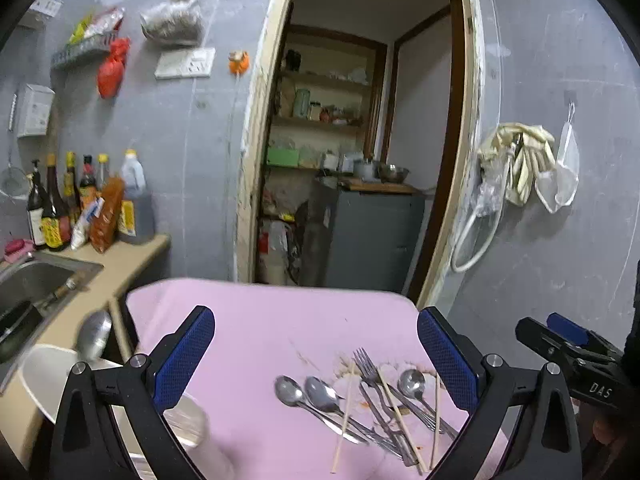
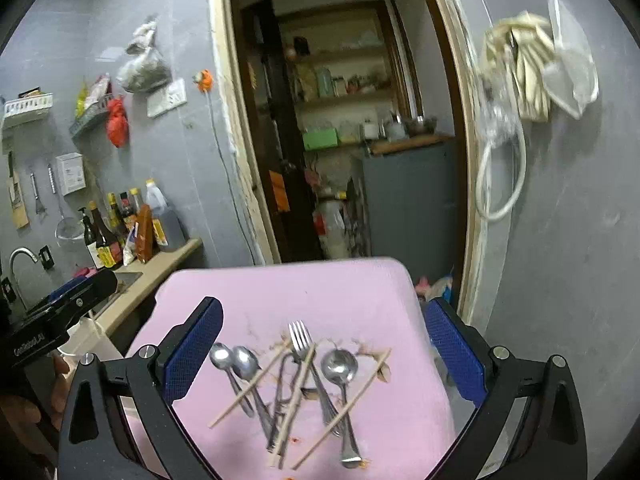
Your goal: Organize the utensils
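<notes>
Table (image 2: 360, 288) under pink cloth fills the lower middle of both wrist views, set before an open doorway, with a sink counter to the left carrying sauce bottles (image 1: 60, 208). Utensil heap (image 2: 296, 388) lies on the near half of the cloth: three spoons, one fork, what looks like a knife, and several chopsticks, crossed over one another with handles toward the cameras. Fork (image 2: 301, 340) sits mid-heap, tines pointing away; large spoon (image 2: 339, 366) just right of it; two smaller spoons (image 1: 310, 392) side by side on the left edge. Chopsticks (image 2: 296, 396) lie diagonally over the metal pieces. Left tongs (image 1: 316, 360) spread wide, nothing held, hovering above the heap. Right tongs (image 2: 324, 352) likewise wide and empty, framing the same heap. Nothing appears sorted yet; judged step is the first pick. Best to take the uppermost chopsticks first, since they pin the cutlery; close across a shaft near mid-length and lift straight up so neighbours do not drag. A pale tub (image 1: 44, 376) by the table's left edge may serve as a destination, though that is unclear.
</notes>
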`<state>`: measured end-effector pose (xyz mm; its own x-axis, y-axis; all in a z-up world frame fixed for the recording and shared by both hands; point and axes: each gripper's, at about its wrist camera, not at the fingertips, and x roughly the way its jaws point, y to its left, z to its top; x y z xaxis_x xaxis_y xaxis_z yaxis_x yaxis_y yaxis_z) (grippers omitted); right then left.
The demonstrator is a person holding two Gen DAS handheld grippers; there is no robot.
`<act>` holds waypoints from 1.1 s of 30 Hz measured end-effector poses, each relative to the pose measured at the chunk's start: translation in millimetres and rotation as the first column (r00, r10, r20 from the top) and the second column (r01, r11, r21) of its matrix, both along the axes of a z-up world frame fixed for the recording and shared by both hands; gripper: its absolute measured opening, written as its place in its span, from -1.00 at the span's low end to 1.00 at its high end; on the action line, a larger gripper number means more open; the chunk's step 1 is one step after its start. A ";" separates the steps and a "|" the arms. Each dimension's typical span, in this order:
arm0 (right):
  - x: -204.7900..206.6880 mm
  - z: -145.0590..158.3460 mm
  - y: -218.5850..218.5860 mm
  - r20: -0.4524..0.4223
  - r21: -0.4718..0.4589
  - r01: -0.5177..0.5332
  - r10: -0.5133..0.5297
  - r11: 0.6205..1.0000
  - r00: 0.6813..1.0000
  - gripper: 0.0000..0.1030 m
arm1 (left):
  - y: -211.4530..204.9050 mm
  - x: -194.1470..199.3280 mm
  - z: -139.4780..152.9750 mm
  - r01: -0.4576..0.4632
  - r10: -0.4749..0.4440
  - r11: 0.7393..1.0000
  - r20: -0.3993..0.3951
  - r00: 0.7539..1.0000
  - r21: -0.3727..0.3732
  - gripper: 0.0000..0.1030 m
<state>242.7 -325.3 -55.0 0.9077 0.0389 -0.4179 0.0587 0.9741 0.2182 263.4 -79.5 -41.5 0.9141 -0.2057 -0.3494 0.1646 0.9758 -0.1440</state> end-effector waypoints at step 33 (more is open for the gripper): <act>107.0 -161.0 -18.8 -0.442 0.204 0.023 0.071 0.979 0.894 -0.46 | -11.4 115.3 -140.8 -0.269 0.201 0.961 -0.498 0.844 -0.067 0.06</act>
<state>349.7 -344.2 -215.9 0.6253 0.1831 -0.7586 0.1722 0.9157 0.3630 378.7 -91.0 -182.3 0.6642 -0.0801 -0.7432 -0.1902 0.9434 -0.2717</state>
